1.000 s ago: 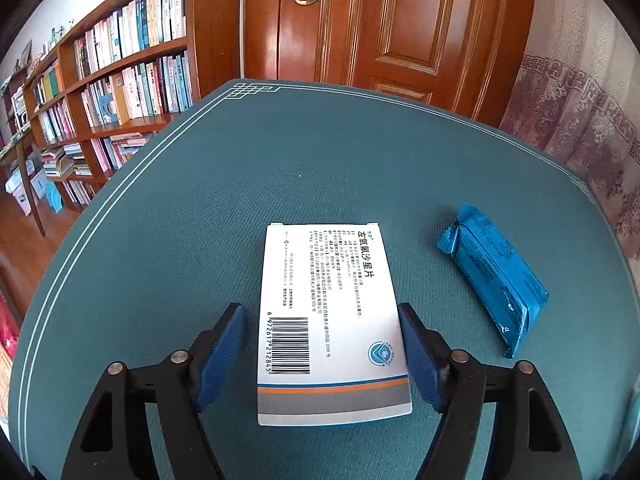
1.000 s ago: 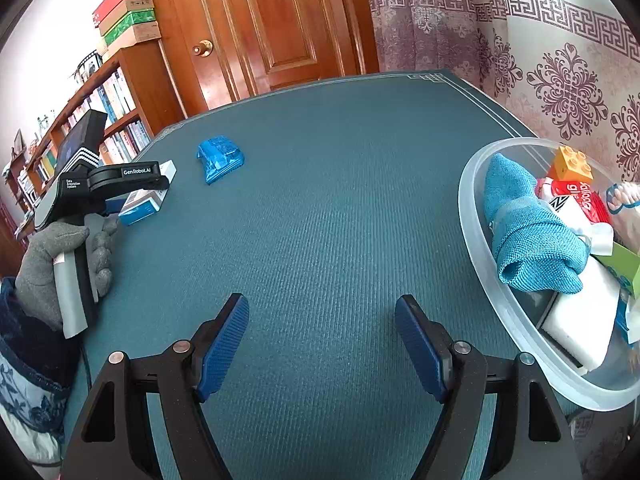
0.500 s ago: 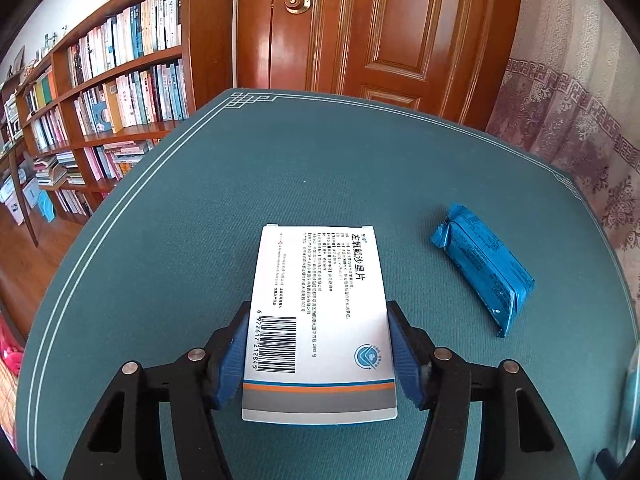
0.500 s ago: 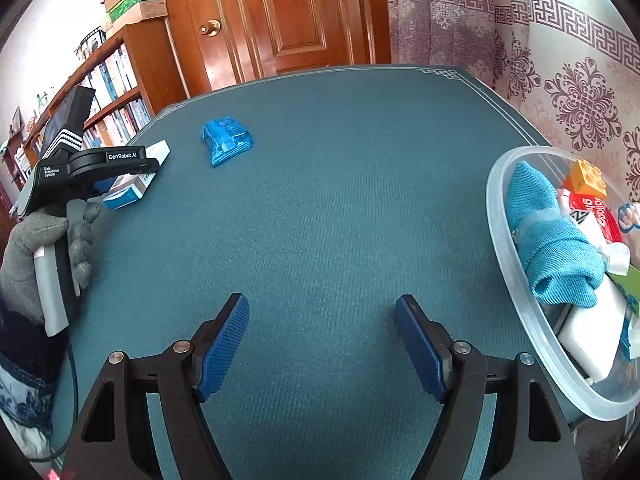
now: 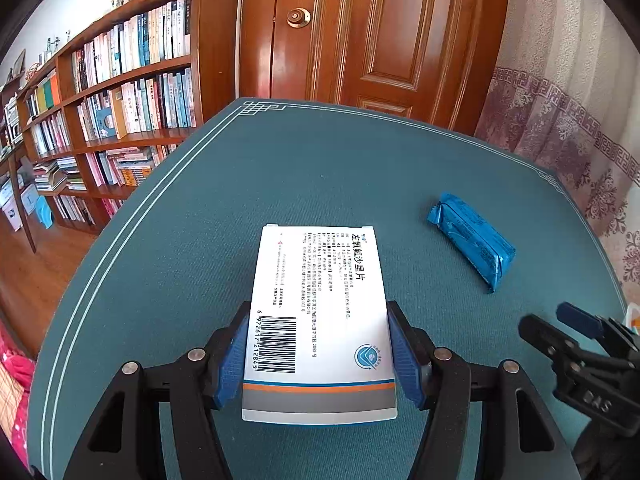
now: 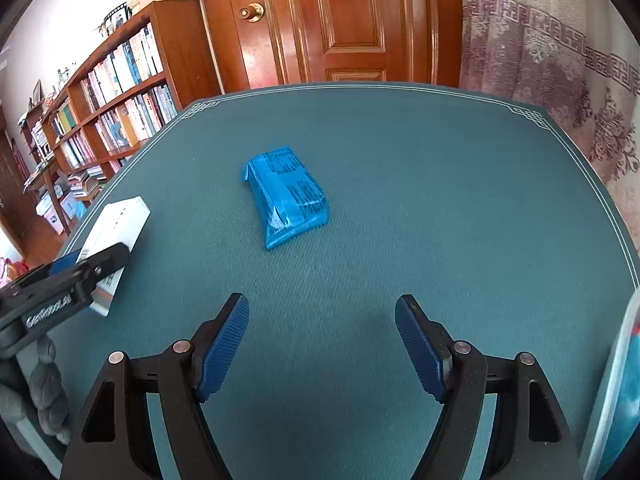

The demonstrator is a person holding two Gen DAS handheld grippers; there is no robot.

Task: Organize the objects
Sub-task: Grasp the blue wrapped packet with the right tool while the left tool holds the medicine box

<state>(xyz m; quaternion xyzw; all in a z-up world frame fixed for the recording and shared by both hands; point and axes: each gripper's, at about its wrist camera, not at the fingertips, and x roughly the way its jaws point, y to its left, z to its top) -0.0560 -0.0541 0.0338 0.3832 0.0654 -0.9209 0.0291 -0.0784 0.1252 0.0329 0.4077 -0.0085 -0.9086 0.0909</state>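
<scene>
My left gripper point(image 5: 318, 344) is shut on a white medicine box point(image 5: 320, 308) with a barcode and a grey-orange band, its blue pads pressing both long sides. The box also shows in the right wrist view point(image 6: 116, 232), clamped by the left gripper point(image 6: 92, 268). A blue foil packet point(image 5: 472, 240) lies on the teal table to the right of the box; in the right wrist view the packet point(image 6: 288, 196) lies ahead of my right gripper point(image 6: 322, 340), which is open and empty above the table. The right gripper's fingers point(image 5: 576, 320) show at the left view's right edge.
The teal table cloth point(image 6: 440, 200) has a white border line. A clear plastic bowl rim point(image 6: 620, 360) sits at the right edge. A bookshelf point(image 5: 120, 100) stands left of the table and a wooden door point(image 5: 380, 32) stands behind it.
My left gripper closed on the medicine box. My right gripper swung left, away from the bowl, and now faces the blue packet.
</scene>
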